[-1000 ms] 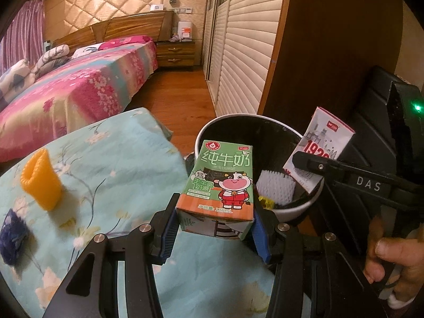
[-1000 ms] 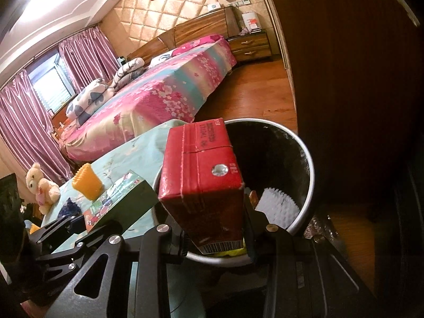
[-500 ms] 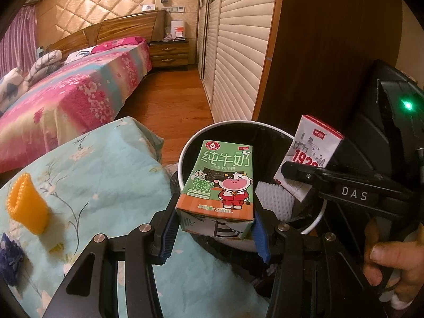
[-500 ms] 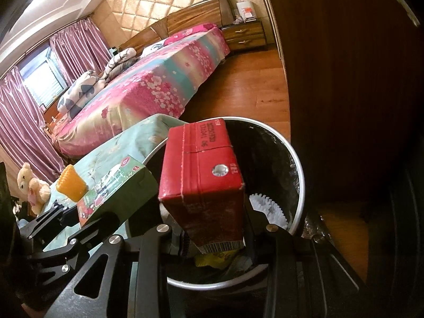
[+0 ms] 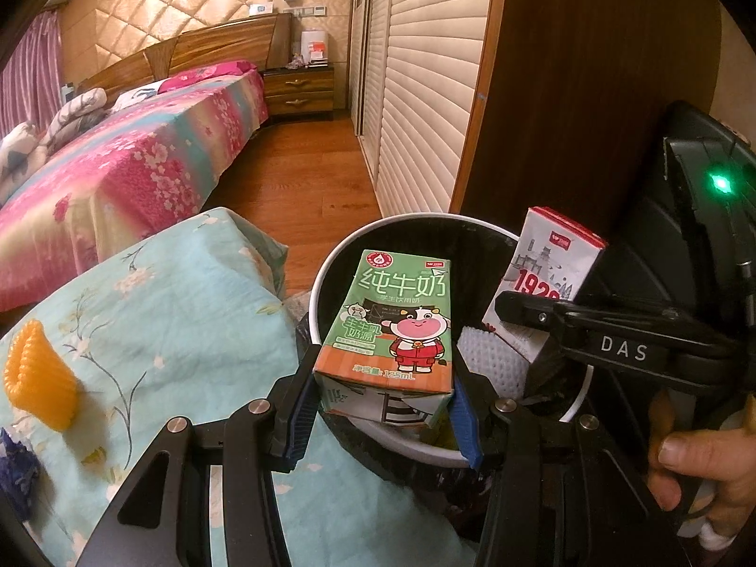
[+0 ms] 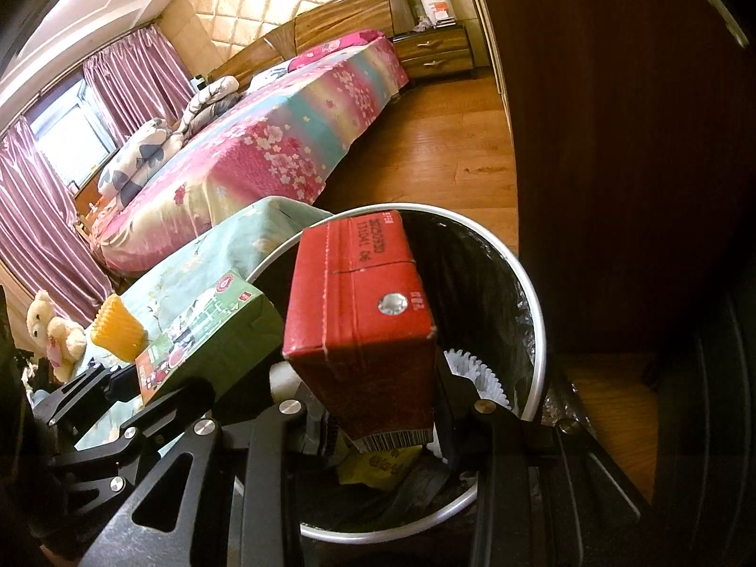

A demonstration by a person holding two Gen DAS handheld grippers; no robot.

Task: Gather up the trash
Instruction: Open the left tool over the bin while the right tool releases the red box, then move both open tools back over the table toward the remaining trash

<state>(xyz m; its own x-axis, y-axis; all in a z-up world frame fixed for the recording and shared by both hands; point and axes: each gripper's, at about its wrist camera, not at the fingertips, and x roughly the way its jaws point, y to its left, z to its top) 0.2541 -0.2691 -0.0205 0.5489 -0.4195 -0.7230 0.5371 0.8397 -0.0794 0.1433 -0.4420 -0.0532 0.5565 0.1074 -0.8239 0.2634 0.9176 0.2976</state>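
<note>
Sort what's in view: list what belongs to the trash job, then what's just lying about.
Job: green milk carton in left hand-held gripper; red carton in right hand-held gripper; trash bin.

Lying about: orange cup, teddy bear, bed.

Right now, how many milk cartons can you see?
2. The green milk carton is in the left gripper, and the red carton is in the right gripper; both hang over the trash bin. Others may lie hidden inside.

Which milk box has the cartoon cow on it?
The green milk carton, held in the left hand-held gripper over the trash bin. The other, the red-and-white carton, shows "192" and buildings, no cow.
</note>
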